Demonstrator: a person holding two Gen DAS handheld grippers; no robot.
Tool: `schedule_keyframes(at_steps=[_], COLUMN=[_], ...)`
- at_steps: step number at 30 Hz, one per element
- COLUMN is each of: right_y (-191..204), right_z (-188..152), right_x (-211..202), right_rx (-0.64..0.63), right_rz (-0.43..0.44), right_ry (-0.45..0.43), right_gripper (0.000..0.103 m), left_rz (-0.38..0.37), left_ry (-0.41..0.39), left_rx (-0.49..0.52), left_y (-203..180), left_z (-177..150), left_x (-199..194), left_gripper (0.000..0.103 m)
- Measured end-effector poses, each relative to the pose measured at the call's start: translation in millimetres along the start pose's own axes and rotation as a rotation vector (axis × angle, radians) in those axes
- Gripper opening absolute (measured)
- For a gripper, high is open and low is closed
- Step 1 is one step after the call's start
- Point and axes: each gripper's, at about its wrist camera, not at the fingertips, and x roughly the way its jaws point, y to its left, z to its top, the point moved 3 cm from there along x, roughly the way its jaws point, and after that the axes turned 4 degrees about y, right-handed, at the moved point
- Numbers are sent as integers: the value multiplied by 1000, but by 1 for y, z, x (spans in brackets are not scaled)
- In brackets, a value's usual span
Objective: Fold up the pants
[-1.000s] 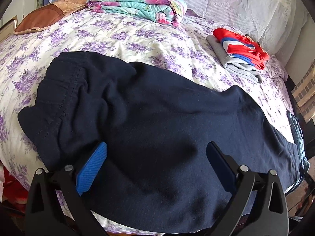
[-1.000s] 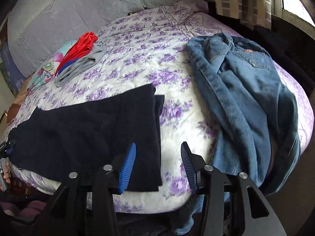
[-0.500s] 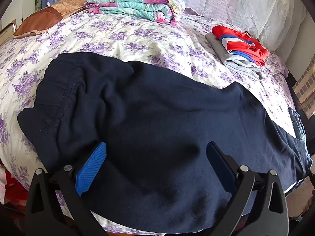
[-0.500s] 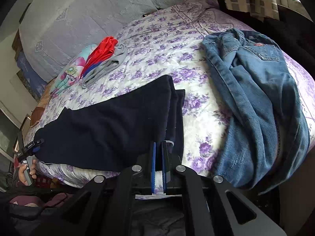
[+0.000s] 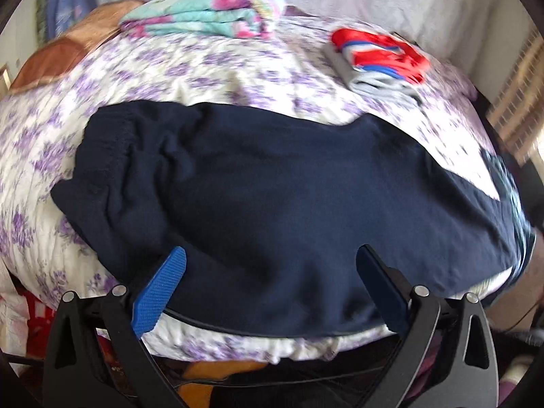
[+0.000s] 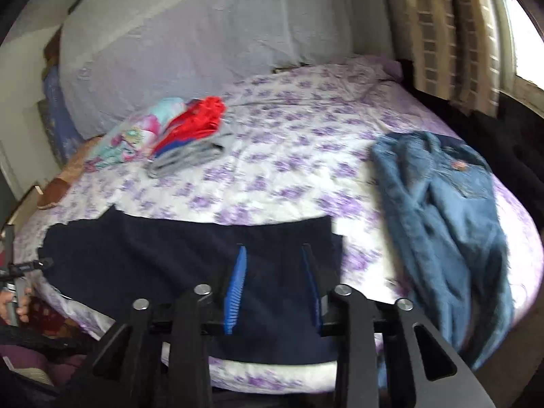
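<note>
Right hand-held gripper point(image 6: 273, 289) reopened, now spread over navy pants' point(image 5: 289, 204) cuff end; left hand-held gripper point(image 5: 272, 289) spread near waistband, empty. Pants flat on bed point(image 6: 306, 156). Pinch both layers before lifting.

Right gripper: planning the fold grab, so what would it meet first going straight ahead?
Most likely the navy pants: the right gripper is open with its fingers over the leg end near the bed edge. Height above the cloth is unclear.
</note>
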Motion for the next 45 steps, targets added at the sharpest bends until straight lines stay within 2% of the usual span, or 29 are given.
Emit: schedule_keyframes(at_steps=[2,3,4,5,6,7,8,11,14,15,16,17,18,20,21,23,25,28,31,35,38,40,43,44,45], right_y=[14,14,10,0,-16,-32,-41,-52,-43,-40,-37,-36,-37,-46,-53,-65,-73,-77,-66,-59,-57,-54,-59,-62,-61], right_z=[12,15,15,11,4,-2,-3,-7,-9,-9,-10,-11,-15,-32,-45,-73,-102,-136,-140,-131,-125,-119,-116,-115,-114], right_x=[38,63,88,114,137,150,146,145,134,124,109,89,65,20,4,-11,-13,-2,19,40,41,46,57,61,64], right_rx=[6,28,58,89,123,162,176,209,181,178,180,191,212,283,331,419,511,639,644,645,636,614,593,609,620], right_rz=[60,77,71,16,-46,-38,-44,15,-15,-22,-35,-31,-21,-46,-45,-16,24,120,224,221,224,233,211,216,250], right_ry=[46,83,126,167,215,216,159,140,94,68,37,-5,-65,-186,-214,-212,-177,-141,-121,-138,-177,-180,-187,-181,-163], right_gripper=[45,45,45,43,25,16,0,0,0,5,10,31,66,91,92,92,92,91,84,83,83,76,51,30,23], left_rz=[84,121,133,136,136,139,155,176,169,164,127,66,-1,-62,-85,-152,-208,-250,-288,-273,-272,-275,-301,-300,-299], left_ry=[18,34,44,37,20,13,9,-6,-6,-6,-10,-18,-39,-99,-119,-133,-108,-36,10,4,2,12,16,11,6], left_rx=[46,37,21,4,7,15,31,55,43,38,33,31,34,65,82,104,120,114,89,41,-38,-92,-126,-124,-120], left_y=[-10,-7,-2,4,6,7,7,8,8,6,1,-4,-13,-32,-42,-59,-72,-85,-89,-79,-56,-42,-34,-35,-35], left_z=[-4,-7,-8,-11,-14,-17,-22,-33,-33,-31,-29,-26,-24,-18,-14,-8,-1,5,5,3,0,-1,-1,0,0], left_x=[12,21,27,29,28,27,26,25,20,15,9,2,-8,-25,-30,-30,-19,6,21,23,24,28,30,29,27], left_gripper=[98,98,98,97,97,97,97,98,97,97,97,97,97,98,98,98,98,98,98,98,98,98,98,98,98])
